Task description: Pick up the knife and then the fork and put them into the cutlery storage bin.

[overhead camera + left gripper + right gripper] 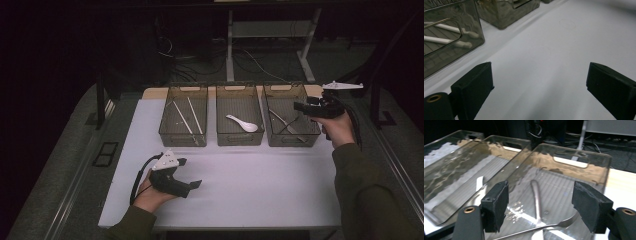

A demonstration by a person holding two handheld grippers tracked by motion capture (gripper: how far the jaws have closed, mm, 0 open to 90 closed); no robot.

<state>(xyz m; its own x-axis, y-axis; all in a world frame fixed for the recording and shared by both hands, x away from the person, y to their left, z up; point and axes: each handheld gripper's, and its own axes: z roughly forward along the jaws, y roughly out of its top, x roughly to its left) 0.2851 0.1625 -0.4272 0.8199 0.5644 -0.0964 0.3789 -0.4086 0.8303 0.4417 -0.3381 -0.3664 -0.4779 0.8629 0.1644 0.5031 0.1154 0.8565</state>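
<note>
— Where are the right tongs (pixel 300 106) just now?

— Held above the near right corner of the smoky, see-through plastic bin on the right (pixel 291 142), spread wide with nothing between the pads. The bin's floor lies straight beneath them.

— And what's under them?

— Two slim silver metal utensils (pixel 537 201), crossed. From the right gripper view, one runs with its long axis away from the tongs, handle end toward the far wall with the slot handle. The other (pixel 544 226) lies across it, just below the pads, running side to side between the two jaws.

— Which ends are which?

— Hard to say. The near ends are cut off at the bottom edge of that view, and the glare on the bin wall smears the crossing. I can't tell forks from spoons.

— The left tongs (pixel 191 175)?

— Low over the white tabletop (pixel 250 185), well short of the bins, also spread wide and empty. Ahead of them and off to their left sits the left smoky plastic bin (pixel 454 40), holding two long white sticks (pixel 449 42) that lie side by side with their ends toward the tongs; the far lengths blur behind the tinted wall.

— Anything in the middle bin (pixel 240 140)?

— A white ceramic soup spoon (pixel 242 123), lying slantwise.
</note>
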